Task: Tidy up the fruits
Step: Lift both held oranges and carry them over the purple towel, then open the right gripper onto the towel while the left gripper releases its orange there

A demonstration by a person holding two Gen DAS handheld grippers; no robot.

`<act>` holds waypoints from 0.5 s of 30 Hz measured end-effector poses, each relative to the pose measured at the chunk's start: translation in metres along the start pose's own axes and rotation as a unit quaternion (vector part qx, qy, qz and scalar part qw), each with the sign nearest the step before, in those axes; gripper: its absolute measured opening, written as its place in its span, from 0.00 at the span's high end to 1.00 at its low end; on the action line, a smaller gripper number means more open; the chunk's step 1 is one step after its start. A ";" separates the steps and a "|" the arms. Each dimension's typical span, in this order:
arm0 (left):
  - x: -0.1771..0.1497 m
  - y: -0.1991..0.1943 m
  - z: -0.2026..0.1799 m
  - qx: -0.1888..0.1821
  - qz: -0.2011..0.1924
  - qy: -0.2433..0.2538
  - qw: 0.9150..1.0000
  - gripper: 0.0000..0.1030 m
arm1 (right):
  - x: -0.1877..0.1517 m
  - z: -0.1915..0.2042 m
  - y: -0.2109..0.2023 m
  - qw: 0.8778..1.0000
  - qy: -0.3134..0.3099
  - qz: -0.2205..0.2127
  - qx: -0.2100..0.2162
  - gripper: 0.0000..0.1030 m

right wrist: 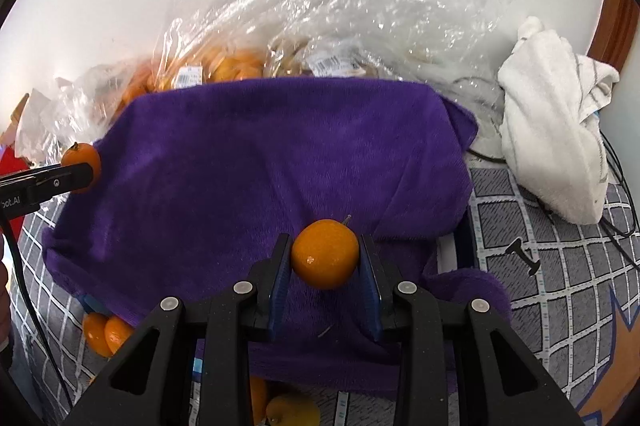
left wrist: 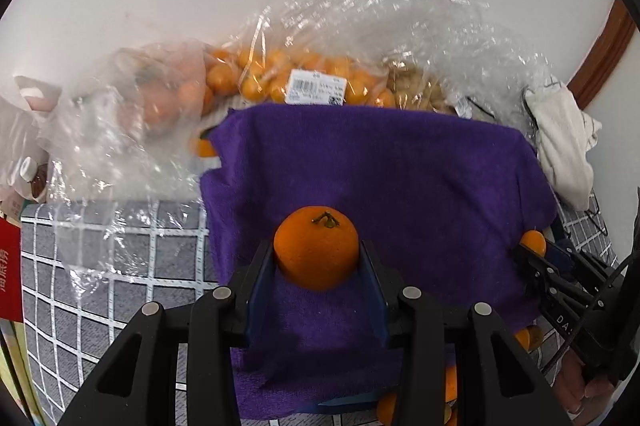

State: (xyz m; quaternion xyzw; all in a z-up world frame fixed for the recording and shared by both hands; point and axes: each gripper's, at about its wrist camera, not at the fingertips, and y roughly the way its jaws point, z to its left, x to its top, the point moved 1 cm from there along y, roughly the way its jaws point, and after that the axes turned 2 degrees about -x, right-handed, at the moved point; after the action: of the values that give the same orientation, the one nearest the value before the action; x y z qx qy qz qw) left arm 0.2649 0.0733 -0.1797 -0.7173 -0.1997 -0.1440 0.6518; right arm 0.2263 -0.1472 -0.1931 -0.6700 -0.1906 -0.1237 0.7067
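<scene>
Two grippers, one tangerine [left wrist: 316,248] each

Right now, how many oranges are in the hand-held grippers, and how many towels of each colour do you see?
Gripped oranges: 2, the left orange in the left hand-held gripper, the right orange in the right hand-held gripper
Purple towel: 1
White towel: 1
Total: 4
</scene>
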 end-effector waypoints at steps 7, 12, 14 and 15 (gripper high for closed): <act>-0.002 0.010 -0.005 0.000 0.016 0.012 1.000 0.61 | -0.003 0.001 0.004 1.000 -0.002 0.005 -0.003 0.68; -0.002 0.013 -0.003 -0.002 0.030 0.009 1.000 0.61 | -0.005 0.000 0.006 1.000 -0.003 0.009 -0.005 0.68; -0.003 0.016 -0.004 -0.004 0.034 0.010 0.999 0.61 | -0.006 0.000 0.007 1.000 -0.001 0.012 -0.004 0.68; -0.004 0.017 -0.004 -0.004 0.038 0.011 0.999 0.61 | -0.006 0.000 0.007 1.000 0.001 0.014 -0.004 0.67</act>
State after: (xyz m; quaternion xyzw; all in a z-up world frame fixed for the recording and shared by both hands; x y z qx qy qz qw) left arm 0.2700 0.0680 -0.1958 -0.7250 -0.1648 -0.1278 0.6564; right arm 0.2242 -0.1468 -0.2018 -0.6751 -0.1805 -0.1151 0.7060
